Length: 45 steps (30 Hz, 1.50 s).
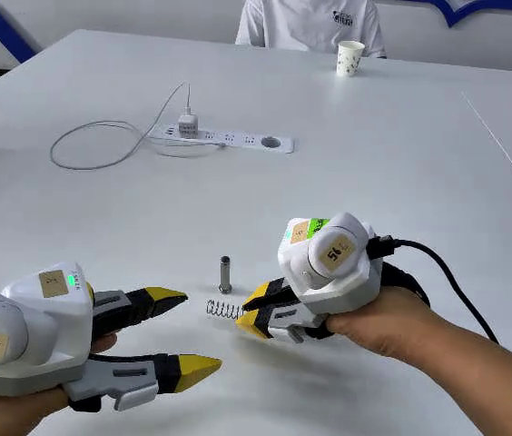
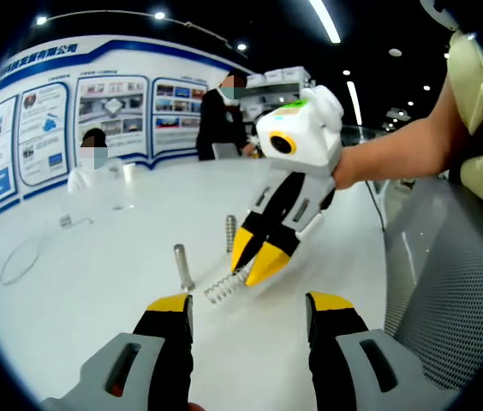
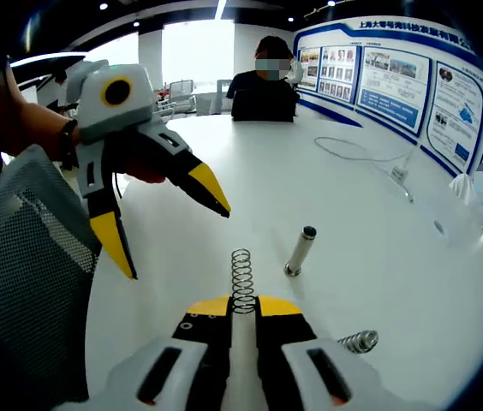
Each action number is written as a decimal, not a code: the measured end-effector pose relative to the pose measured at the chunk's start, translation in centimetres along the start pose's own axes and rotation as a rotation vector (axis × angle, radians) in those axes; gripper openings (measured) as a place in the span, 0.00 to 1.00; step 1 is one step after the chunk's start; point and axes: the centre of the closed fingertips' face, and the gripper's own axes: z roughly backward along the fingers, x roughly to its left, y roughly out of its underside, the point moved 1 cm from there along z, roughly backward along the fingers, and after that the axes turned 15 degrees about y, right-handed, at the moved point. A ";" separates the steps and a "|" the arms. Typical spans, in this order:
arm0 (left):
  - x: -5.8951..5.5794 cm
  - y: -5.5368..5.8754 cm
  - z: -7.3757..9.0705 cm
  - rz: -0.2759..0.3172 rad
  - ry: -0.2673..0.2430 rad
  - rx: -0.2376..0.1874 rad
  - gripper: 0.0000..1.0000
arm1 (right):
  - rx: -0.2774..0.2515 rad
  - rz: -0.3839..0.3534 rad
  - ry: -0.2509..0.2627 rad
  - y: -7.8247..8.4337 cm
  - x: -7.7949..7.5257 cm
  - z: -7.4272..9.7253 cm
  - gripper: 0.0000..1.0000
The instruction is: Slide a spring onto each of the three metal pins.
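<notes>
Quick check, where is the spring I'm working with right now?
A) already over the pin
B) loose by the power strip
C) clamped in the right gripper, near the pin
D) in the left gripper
C: the right gripper is shut on the spring, which sticks out past its tips near the upright pin, not over it.

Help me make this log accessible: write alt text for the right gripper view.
The right gripper, its jaws shut on a spring, holds it beside an upright pin on a white table. The left gripper hangs open at the left, and a second spring lies at the lower right.
</notes>
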 end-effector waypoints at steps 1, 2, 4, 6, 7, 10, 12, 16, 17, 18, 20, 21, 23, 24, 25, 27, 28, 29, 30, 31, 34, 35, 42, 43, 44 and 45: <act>0.0 0.0 -0.1 -0.003 0.003 0.001 0.54 | -0.002 0.008 -0.001 -0.1 0.1 0.3 0.11; 0.0 -0.1 -0.1 -0.007 0.006 0.002 0.54 | -0.003 0.020 -0.006 -0.1 0.2 0.7 0.11; -0.1 -0.2 -0.3 -0.013 0.011 0.005 0.53 | -0.001 0.029 -0.020 -0.1 0.5 1.3 0.11; -0.2 -0.4 -0.4 -0.023 0.018 0.007 0.53 | 0.002 0.049 -0.034 -0.1 0.8 2.0 0.11; -0.3 -0.4 -0.5 -0.027 0.022 0.008 0.52 | 0.004 0.053 -0.053 -0.2 1.2 2.4 0.11; -0.6 -0.5 -0.7 -0.038 0.035 0.012 0.51 | 0.001 0.066 -0.073 -0.4 1.6 3.1 0.11; -0.8 -0.6 -0.9 -0.051 0.044 0.019 0.50 | 0.002 0.081 -0.083 -0.5 2.0 3.6 0.11; -1.0 -0.5 -1.0 -0.070 0.063 0.032 0.46 | 0.002 0.096 -0.109 -0.8 2.5 4.3 0.11; -1.2 -0.5 -1.1 -0.077 0.069 0.033 0.45 | 0.005 0.103 -0.113 -0.9 2.6 4.4 0.11; -1.2 -0.6 -1.1 -0.080 0.073 0.033 0.44 | 0.007 0.106 -0.115 -0.9 2.7 4.5 0.11; -1.4 -0.6 -1.2 -0.094 0.080 0.035 0.42 | 0.008 0.115 -0.123 -1.1 2.9 4.7 0.11; -1.4 -0.6 -1.3 -0.098 0.083 0.036 0.41 | 0.010 0.118 -0.127 -1.1 3.0 4.8 0.11; -1.6 -0.6 -1.3 -0.109 0.089 0.038 0.39 | 0.013 0.127 -0.132 -1.2 3.1 4.9 0.11; -1.7 -0.6 -1.4 -0.119 0.095 0.041 0.37 | 0.016 0.132 -0.135 -1.1 3.1 5.0 0.11; -1.7 -0.6 -1.4 -0.126 0.099 0.042 0.34 | 0.017 0.134 -0.136 -1.1 3.1 5.0 0.11; -1.9 -0.7 -1.5 -0.135 0.107 0.040 0.31 | 0.022 0.137 -0.138 -1.1 3.1 5.1 0.11; -2.0 -0.7 -1.5 -0.140 0.110 0.040 0.29 | 0.022 0.138 -0.140 -1.1 3.1 5.2 0.11; -2.0 -0.7 -1.6 -0.147 0.115 0.042 0.27 | 0.024 0.139 -0.139 -1.1 3.1 5.2 0.11; -2.1 -0.7 -1.6 -0.149 0.118 0.041 0.26 | 0.025 0.140 -0.140 -1.1 3.2 5.2 0.11; -2.2 -0.7 -1.6 -0.150 0.120 0.041 0.25 | 0.026 0.140 -0.143 -1.1 3.2 5.2 0.11; -2.3 -0.7 -1.8 -0.163 0.132 0.046 0.21 | 0.028 0.144 -0.145 -1.1 3.2 5.3 0.11; -2.4 -0.7 -1.8 -0.164 0.134 0.046 0.20 | 0.030 0.145 -0.145 -1.1 3.3 5.4 0.11; -2.5 -0.8 -2.0 -0.183 0.149 0.047 0.14 | 0.038 0.144 -0.146 -1.0 3.3 5.5 0.11; -2.5 -0.8 -2.0 -0.184 0.149 0.049 0.13 | 0.038 0.144 -0.147 -1.0 3.3 5.5 0.11; -2.5 -0.8 -2.0 -0.185 0.151 0.049 0.13 | 0.037 0.143 -0.147 -1.1 3.3 5.6 0.11; -2.5 -0.8 -2.0 -0.186 0.151 0.050 0.13 | 0.036 0.143 -0.148 -1.1 3.3 5.6 0.11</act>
